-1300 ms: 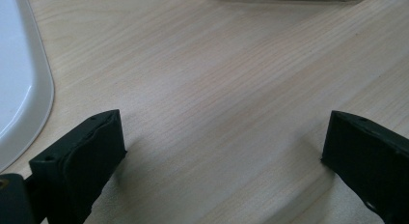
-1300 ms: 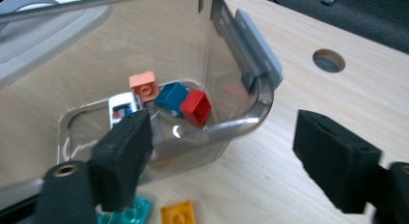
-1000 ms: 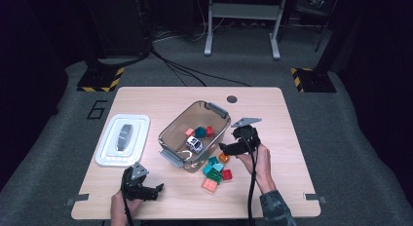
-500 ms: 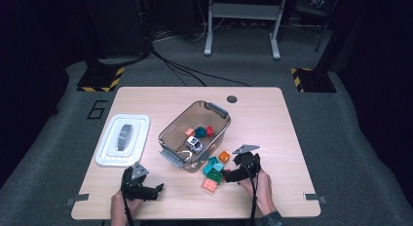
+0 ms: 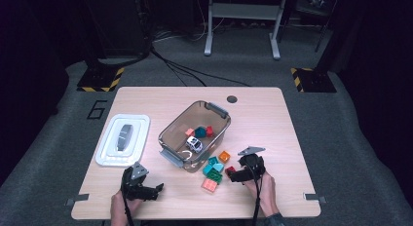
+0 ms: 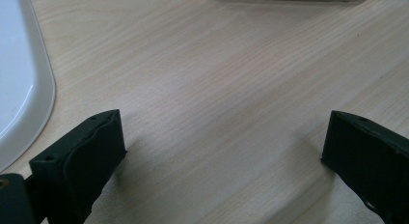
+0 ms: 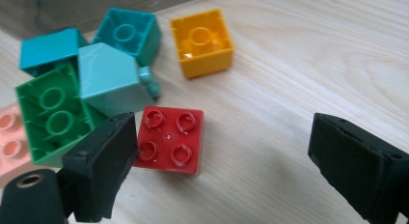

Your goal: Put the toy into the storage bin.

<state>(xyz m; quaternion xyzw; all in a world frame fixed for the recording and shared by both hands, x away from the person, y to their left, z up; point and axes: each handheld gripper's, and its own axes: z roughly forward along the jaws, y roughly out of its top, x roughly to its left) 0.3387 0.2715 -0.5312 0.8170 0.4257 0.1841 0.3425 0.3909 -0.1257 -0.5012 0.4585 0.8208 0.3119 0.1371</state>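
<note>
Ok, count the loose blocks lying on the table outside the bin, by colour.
Teal blocks: 2
Pale blue-green block: 1
Green block: 1
Orange block: 1
Red block: 1
Pink block: 1
Total: 7

So there's a clear bin [image 5: 195, 133] sitting mid-desk [image 5: 272, 119], with a little white toy car [image 5: 194, 144] and a few coloured blocks inside it. Left of the bin lies its white lid [image 5: 122, 140]. A small round hole [image 5: 232, 99] sits behind the bin.
</note>
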